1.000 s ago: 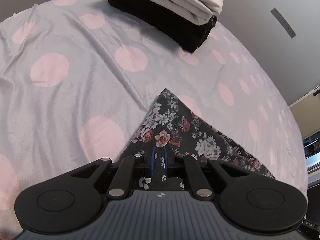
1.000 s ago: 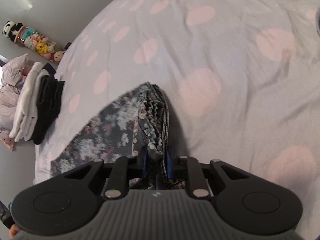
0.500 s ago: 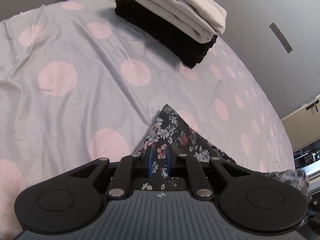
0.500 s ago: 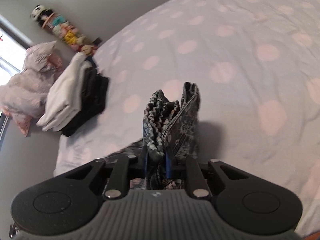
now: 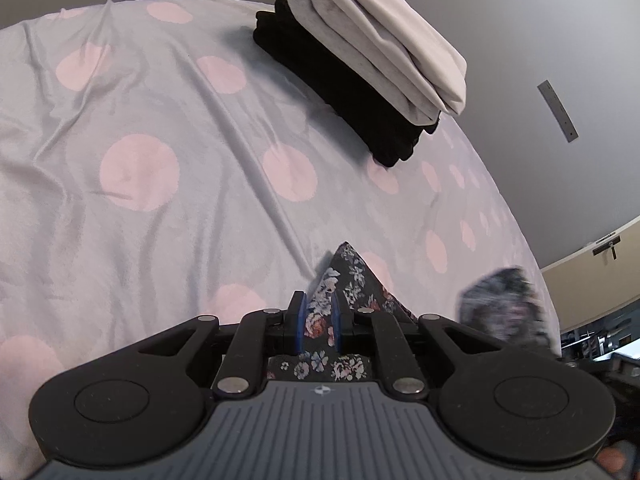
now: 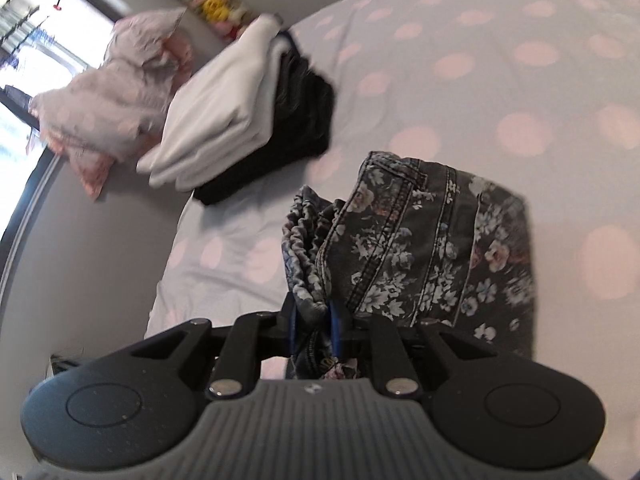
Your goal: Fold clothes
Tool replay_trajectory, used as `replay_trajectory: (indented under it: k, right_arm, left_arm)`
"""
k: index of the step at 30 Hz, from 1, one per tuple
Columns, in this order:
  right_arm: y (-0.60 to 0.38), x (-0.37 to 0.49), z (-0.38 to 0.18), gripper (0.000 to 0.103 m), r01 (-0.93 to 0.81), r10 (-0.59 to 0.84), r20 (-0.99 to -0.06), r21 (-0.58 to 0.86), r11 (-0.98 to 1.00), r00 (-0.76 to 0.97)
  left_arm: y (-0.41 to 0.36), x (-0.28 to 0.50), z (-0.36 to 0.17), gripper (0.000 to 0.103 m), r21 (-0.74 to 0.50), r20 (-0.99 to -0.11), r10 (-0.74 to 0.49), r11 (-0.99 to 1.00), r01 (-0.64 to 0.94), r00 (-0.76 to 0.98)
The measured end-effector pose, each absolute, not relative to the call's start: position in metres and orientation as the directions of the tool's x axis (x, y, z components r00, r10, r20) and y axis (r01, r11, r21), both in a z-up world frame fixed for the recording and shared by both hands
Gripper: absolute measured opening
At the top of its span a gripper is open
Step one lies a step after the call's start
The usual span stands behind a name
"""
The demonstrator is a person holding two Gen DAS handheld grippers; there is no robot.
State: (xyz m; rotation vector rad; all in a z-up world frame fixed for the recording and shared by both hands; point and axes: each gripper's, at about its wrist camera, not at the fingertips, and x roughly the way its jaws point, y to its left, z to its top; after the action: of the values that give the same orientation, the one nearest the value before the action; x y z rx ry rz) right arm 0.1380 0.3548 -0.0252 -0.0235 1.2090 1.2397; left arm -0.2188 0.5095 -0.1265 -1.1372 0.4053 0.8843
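Nearest in the left wrist view, the left gripper (image 5: 318, 322) is nearly closed, its blue pads pinching a pointed corner of a dark floral-print garment (image 5: 352, 280). The corner rises as a small peak just above the grey bedsheet with pink dots (image 5: 140, 168). To its right, a blurred bunch of the same fabric hangs near the bed's right edge.

In the right wrist view, the right gripper (image 6: 314, 326) is likewise almost shut, clamped on the gathered elastic waistband of the garment (image 6: 432, 248). The rest of the cloth spreads out to the right of the jaws, over the sheet.

Farther off, near the bed's far edge, sits a stack of folded clothes (image 5: 360, 72), black pieces beneath grey and white ones. Beyond it in the right view, a crumpled pink pillow (image 6: 116, 108) lies beside a bright window.
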Motion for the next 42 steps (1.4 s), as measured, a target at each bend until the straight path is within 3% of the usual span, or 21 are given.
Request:
replay_trajectory:
  k: [6,15,20,26,32,36,39,42]
  right_arm:
    - [0.385,0.098,-0.07,0.017,-0.74,0.623,-0.74,0.562,0.369,-0.252]
    - [0.4,0.061,-0.122,0.02,-0.824,0.547,-0.804,0.461,0.33,-0.231]
    - [0.404,0.052,-0.114,0.034,-0.861,0.551,-0.807,0.42,0.286,-0.211]
    - [0.375,0.057,-0.079,0.04,-0.895,0.632,-0.762,0.371,0.248,-0.14]
    - [0.328,0.077,-0.064,0.04,-0.914,0.679,-0.734,0.27,0.302,0.008]
    - [0.294,0.095,-0.075,0.04,-0.904,0.67,-0.735,0.207,0.374,0.109]
    - [0.263,0.109,-0.086,0.04,-0.885,0.659,-0.736,0.192,0.425,0.156]
    - [0.235,0.121,-0.1,0.04,-0.856,0.659,-0.732,0.218,0.469,0.175]
  left_arm:
    - [0.518,-0.218,-0.134,0.014,-0.627,-0.686,0.369,0.137,-0.767,0.627]
    - [0.517,-0.203,-0.137,0.014,-0.587,-0.711,0.341,0.195,-0.786,0.615]
    - [0.513,-0.202,-0.132,0.014,-0.577,-0.698,0.362,0.225,-0.785,0.617]
    - [0.506,-0.205,-0.121,0.014,-0.585,-0.673,0.383,0.249,-0.772,0.633]
    - [0.499,-0.205,-0.113,0.022,-0.606,-0.643,0.376,0.283,-0.743,0.668]
    - [0.494,-0.197,-0.111,0.034,-0.603,-0.632,0.357,0.331,-0.726,0.688]
    - [0.489,-0.183,-0.115,0.047,-0.576,-0.655,0.312,0.383,-0.722,0.688]
    - [0.489,-0.166,-0.126,0.047,-0.505,-0.714,0.295,0.413,-0.758,0.635]
